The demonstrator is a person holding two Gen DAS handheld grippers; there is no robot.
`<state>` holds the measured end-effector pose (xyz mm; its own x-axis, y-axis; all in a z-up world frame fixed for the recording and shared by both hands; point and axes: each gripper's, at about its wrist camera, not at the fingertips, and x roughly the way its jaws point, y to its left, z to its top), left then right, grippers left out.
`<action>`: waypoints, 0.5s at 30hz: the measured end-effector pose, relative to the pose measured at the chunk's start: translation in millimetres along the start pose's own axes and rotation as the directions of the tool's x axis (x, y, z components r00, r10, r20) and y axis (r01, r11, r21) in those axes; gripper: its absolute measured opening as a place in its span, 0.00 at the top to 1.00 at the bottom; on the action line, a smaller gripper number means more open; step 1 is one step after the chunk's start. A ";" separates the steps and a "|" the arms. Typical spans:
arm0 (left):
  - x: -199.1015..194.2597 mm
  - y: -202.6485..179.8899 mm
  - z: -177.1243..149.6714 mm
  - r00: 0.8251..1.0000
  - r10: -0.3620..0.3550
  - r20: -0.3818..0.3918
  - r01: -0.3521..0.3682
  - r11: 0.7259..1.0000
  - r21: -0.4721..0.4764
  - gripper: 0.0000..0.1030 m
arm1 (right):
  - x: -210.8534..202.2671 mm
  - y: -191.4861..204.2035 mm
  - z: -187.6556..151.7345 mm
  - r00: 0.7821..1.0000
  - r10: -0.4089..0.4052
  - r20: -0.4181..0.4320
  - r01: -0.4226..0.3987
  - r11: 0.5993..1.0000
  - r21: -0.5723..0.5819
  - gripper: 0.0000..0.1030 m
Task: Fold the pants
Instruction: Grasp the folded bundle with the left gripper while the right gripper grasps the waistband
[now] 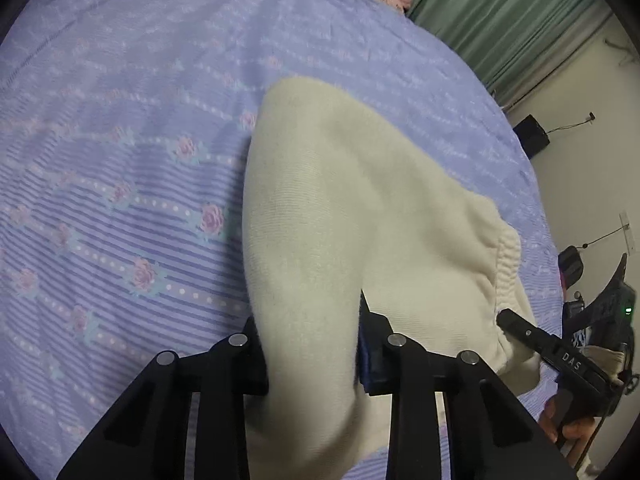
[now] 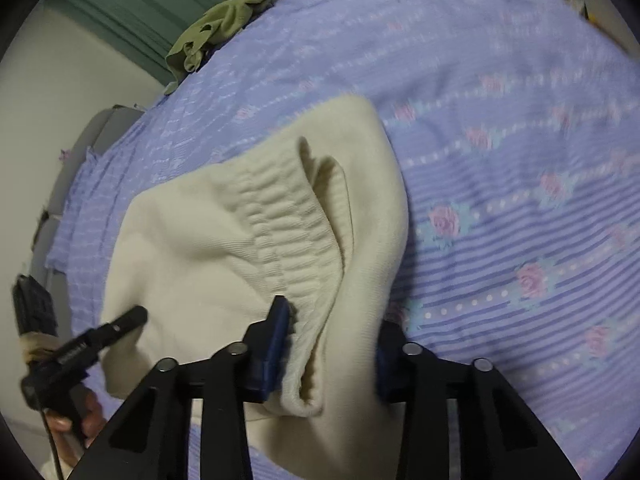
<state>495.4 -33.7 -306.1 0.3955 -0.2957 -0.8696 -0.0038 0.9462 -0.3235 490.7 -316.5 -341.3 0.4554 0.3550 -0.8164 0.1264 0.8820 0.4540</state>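
Cream pants (image 1: 320,208) are lying bunched on the lilac floral bedspread (image 1: 120,128), lifted at the near end, where both claws are clamping folds of the knit. The left gripper (image 1: 312,360) is pinching plain fabric; the right gripper (image 2: 332,352) is pinching the ribbed elastic waistband (image 2: 288,220) between blue pads (image 2: 276,344). Beside the pants, the right gripper's finger is showing the letters "DAS" (image 1: 571,361).
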 end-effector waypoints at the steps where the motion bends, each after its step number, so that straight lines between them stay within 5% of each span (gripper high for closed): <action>1: -7.4 -7.6 0.7 1.000 0.007 0.016 -0.008 1.000 0.018 0.72 | -6.4 7.5 1.3 1.000 -0.015 0.013 0.015 1.000 -0.026 0.69; 6: -53.1 -28.6 -4.5 0.997 0.027 0.066 -0.033 0.995 0.093 0.73 | -51.4 54.7 -0.7 0.991 -0.084 0.099 0.102 0.976 -0.190 0.72; 15: -159.8 -41.2 -64.5 0.984 0.082 0.155 -0.106 0.983 0.151 0.73 | -149.4 103.9 -57.6 0.985 -0.061 0.161 0.111 0.939 -0.325 0.72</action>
<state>373.0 -33.9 -177.9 0.5314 -0.1930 -0.8248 0.0929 0.9811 -0.1697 385.0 -260.0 -192.7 0.5825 0.2461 -0.7746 -0.1171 0.9685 0.2197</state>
